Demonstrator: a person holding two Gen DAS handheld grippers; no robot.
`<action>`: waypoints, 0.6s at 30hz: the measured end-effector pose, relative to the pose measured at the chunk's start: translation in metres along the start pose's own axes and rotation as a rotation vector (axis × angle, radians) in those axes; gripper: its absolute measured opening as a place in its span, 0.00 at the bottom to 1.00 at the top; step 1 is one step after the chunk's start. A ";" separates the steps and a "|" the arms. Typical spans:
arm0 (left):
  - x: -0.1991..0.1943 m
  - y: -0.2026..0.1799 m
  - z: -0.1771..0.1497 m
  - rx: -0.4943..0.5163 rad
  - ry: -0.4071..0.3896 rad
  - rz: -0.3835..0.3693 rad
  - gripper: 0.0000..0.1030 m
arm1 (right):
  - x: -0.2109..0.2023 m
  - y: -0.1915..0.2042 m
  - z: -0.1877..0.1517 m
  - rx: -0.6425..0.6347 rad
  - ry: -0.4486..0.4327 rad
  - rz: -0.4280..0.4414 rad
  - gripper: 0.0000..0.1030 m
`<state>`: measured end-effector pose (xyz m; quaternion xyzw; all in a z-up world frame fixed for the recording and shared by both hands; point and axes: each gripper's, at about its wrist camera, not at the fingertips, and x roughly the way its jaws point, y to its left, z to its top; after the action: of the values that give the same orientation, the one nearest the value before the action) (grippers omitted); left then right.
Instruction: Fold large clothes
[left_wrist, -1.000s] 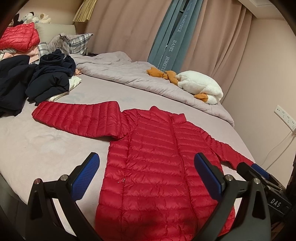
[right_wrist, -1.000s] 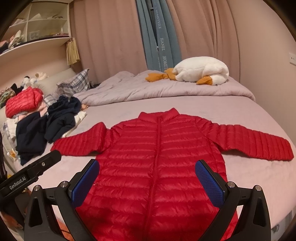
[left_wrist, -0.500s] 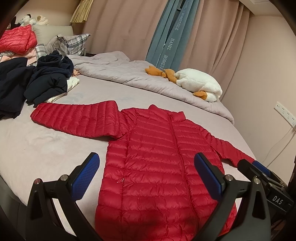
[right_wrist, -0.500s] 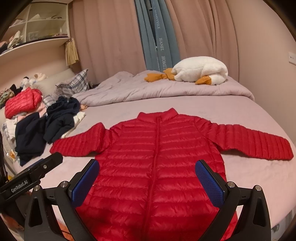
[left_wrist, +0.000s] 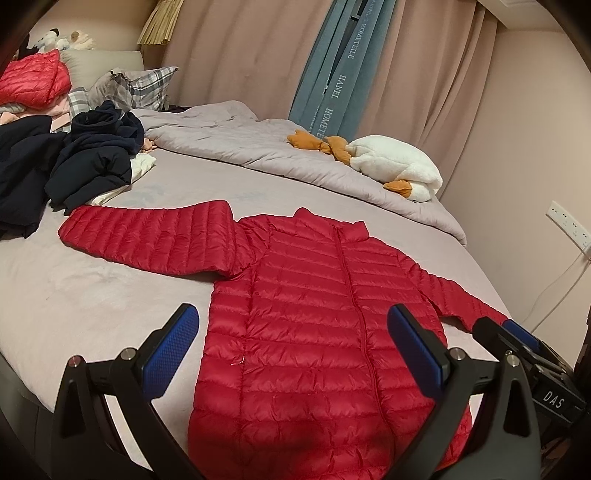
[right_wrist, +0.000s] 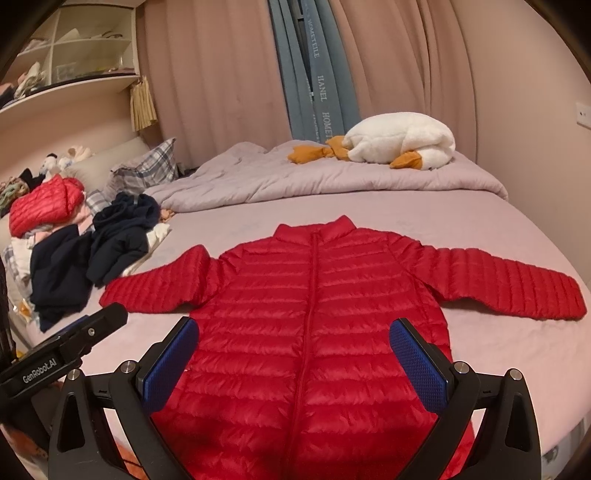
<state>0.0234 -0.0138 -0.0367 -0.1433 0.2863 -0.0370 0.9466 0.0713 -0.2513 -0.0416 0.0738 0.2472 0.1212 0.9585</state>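
A red quilted puffer jacket (left_wrist: 314, 332) (right_wrist: 314, 325) lies flat on the bed, front up and zipped, collar away from me, both sleeves spread out to the sides. My left gripper (left_wrist: 291, 350) hovers open above the jacket's lower left half, nothing between its blue pads (left_wrist: 170, 350). My right gripper (right_wrist: 295, 365) is also open, held over the jacket's lower middle. In the left wrist view the right gripper (left_wrist: 517, 339) shows at the right edge, near the sleeve cuff. The left gripper's body (right_wrist: 66, 350) shows at the left in the right wrist view.
A pile of dark navy clothes (left_wrist: 74, 166) (right_wrist: 92, 254) lies left of the jacket's sleeve, with another folded red jacket (right_wrist: 44, 210) behind. A grey duvet (left_wrist: 258, 147) and a white plush goose (right_wrist: 399, 144) lie at the back. Curtains and a wall close off the far side.
Both views have shifted slightly; the jacket sits a little lower and closer in the left wrist view. Both grippers stay open and the jacket has not moved.
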 end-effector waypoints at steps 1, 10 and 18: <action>0.000 0.000 0.000 0.000 -0.001 -0.001 0.99 | 0.000 0.000 0.000 0.000 0.000 0.000 1.00; -0.002 -0.001 0.001 0.004 -0.006 0.001 0.99 | -0.001 0.000 0.000 0.000 -0.001 0.002 1.00; -0.003 -0.002 0.001 0.003 -0.008 -0.003 0.99 | 0.000 0.000 0.000 0.003 -0.001 0.000 1.00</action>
<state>0.0221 -0.0146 -0.0337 -0.1424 0.2822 -0.0384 0.9480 0.0711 -0.2514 -0.0413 0.0751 0.2471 0.1208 0.9585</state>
